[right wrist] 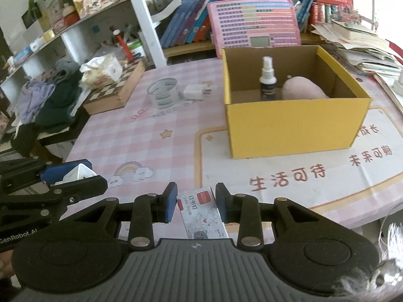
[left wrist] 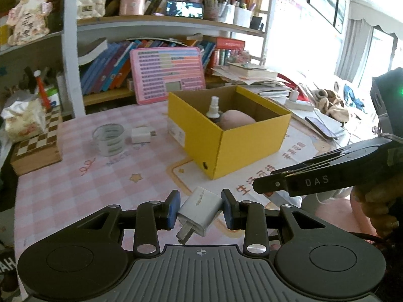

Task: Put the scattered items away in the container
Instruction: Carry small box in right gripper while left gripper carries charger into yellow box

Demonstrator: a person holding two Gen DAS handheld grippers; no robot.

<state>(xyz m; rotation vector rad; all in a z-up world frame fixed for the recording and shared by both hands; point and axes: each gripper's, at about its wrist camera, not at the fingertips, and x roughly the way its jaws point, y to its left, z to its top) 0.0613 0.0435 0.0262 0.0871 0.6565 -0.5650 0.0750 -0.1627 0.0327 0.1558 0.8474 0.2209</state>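
A yellow cardboard box (left wrist: 252, 138) (right wrist: 297, 125) stands on the pink checked table, holding a small spray bottle (right wrist: 267, 80) and a pink rounded item (right wrist: 302, 90). My left gripper (left wrist: 201, 207) is shut on a silver charger plug (left wrist: 199, 209), held near the table's front; the charger also shows in the right wrist view (right wrist: 80, 172). My right gripper (right wrist: 195, 201) is shut on a small box of staples (right wrist: 201, 214). A clear tape roll (left wrist: 108, 139) (right wrist: 163, 93) and a white charger (left wrist: 141, 135) (right wrist: 194, 91) lie on the table left of the yellow box.
A wooden chessboard box (right wrist: 115, 90) with a tissue pack (right wrist: 100, 71) sits at the table's left. A pink board (right wrist: 254, 22) leans on the bookshelf behind the box. Papers (right wrist: 365, 47) pile at right, a phone (left wrist: 321, 127) too. Clothes (right wrist: 50, 100) lie left.
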